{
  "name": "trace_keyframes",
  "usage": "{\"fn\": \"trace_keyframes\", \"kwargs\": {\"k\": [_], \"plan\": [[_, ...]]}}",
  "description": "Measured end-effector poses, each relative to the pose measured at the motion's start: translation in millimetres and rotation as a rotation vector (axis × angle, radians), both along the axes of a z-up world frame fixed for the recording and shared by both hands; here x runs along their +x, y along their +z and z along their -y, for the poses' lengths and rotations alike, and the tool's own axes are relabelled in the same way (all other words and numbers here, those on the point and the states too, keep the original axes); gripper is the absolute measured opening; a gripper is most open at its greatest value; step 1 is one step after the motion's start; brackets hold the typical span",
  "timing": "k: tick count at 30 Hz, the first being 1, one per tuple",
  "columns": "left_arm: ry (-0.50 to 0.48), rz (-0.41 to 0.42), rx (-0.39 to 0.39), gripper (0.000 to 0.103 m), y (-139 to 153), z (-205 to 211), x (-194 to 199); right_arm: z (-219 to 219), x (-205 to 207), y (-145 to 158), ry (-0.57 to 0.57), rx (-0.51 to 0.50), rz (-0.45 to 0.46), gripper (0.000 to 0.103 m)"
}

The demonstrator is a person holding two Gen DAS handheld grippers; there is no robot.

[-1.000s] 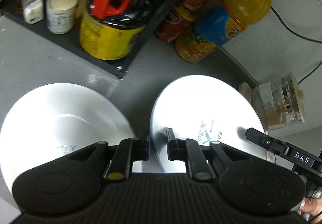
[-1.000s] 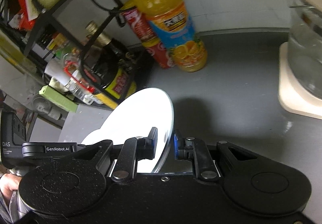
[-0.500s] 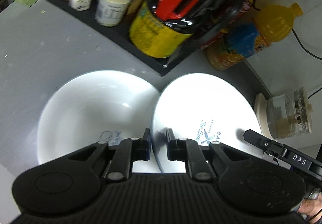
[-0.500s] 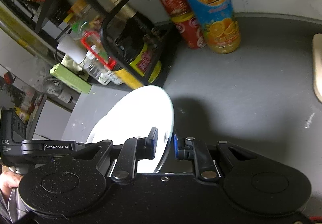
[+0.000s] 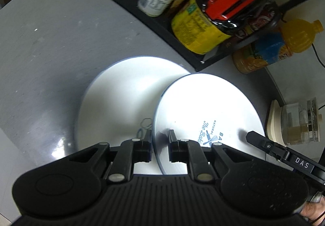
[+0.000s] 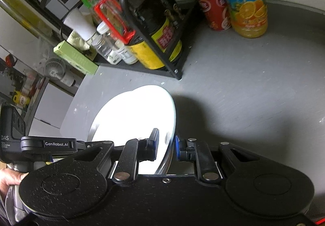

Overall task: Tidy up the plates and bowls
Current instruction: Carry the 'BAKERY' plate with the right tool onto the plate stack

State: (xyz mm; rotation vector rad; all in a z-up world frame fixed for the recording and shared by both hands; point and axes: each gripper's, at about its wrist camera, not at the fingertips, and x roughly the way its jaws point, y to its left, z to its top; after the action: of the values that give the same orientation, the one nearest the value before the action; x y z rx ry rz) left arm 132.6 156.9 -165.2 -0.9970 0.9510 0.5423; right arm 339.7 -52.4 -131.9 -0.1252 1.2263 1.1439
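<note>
A white bowl (image 5: 121,100) sits on the grey worktop (image 5: 44,47) ahead-left of the left tool (image 5: 160,140), whose fingers pinch one edge of a printed plate (image 5: 209,108); the right tool (image 6: 165,143) pinches the opposite edge. Uneven lowering could knock the plate's rim against the bowl, or the thin edge could slip free.

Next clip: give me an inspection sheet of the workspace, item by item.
Surface: grey scuffed countertop.
Job's things: white printed plate held tilted, overlapping a second white plate lying on the counter.
Clutter: black wire rack holding jars and a dark sauce bottle; orange juice bottle; red cans; glass jar on cream base.
Grippers: left tool and right tool both clamp the printed plate's rim.
Cables: black cable at wall.
Surroundings: small white fan.
</note>
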Motion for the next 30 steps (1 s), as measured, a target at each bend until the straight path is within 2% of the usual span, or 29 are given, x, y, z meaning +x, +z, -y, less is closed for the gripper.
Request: {"fn": "trace_keyframes", "kwargs": {"k": [12, 21, 30], "plan": [[0.018, -0.027, -0.031, 0.013, -19, -14, -18, -11, -9, -12, -0.003, -0.038, -0.001, 0.017], [-0.041, -0.056, -0.031, 0.014, -30, -18, -12, -6, -14, -23, -0.06, -0.053, 0.013, 0.006], [-0.093, -0.064, -0.039, 0.014, -38, -27, -12, -6, -25, -27, -0.076, -0.053, 0.056, 0.005]]}}
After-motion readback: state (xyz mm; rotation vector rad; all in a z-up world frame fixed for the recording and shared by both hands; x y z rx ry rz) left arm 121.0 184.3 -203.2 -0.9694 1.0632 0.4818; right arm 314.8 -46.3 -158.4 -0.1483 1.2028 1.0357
